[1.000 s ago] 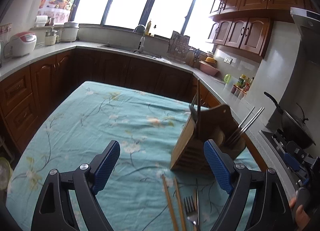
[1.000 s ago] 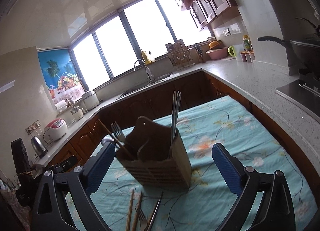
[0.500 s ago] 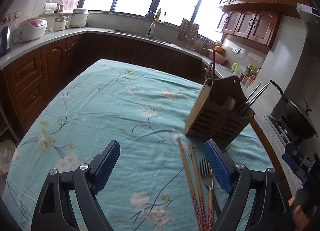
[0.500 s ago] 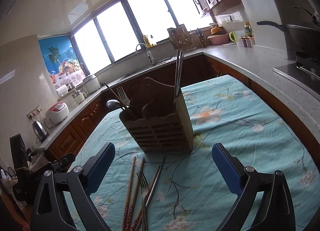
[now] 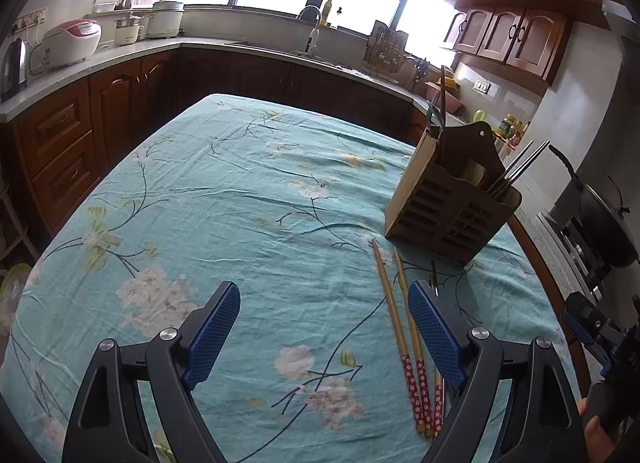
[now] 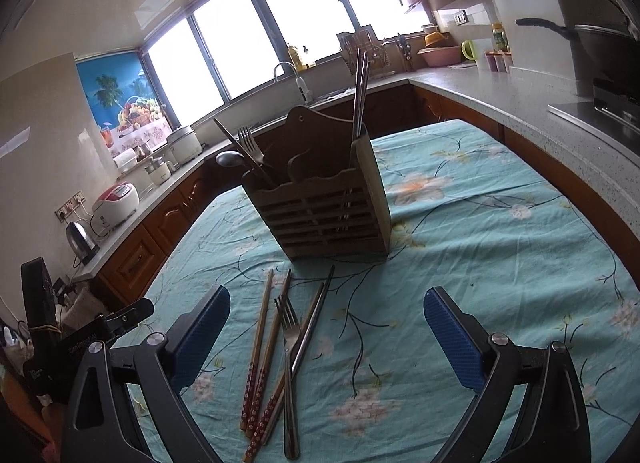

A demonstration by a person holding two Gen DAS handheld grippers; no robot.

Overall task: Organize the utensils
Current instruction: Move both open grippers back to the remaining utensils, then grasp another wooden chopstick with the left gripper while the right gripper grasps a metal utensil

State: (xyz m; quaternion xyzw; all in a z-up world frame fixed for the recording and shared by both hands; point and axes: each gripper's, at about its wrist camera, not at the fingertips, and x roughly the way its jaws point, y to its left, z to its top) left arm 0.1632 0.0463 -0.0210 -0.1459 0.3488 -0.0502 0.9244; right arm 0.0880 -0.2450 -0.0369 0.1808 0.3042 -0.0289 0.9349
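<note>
Utensils: two wooden chopsticks with red flowered ends (image 6: pixel 262 347), steel fork (image 6: pixel 290 347), metal chopsticks (image 6: pixel 310 327) flat on teal floral worktop (image 6: pixel 480 263), ahead-left of right hand-held gripper (image 6: pixel 326 337), before slatted wooden holder (image 6: pixel 324 211). Light, stiff, thin, probably slippery; pinch mid-shaft. Left hand-held gripper (image 5: pixel 324 337), right: wide open, empty.

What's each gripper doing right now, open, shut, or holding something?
Left gripper: open, holding nothing, over the tablecloth beside the chopsticks.
Right gripper: open, holding nothing, with the loose fork lying on the cloth below it.
</note>
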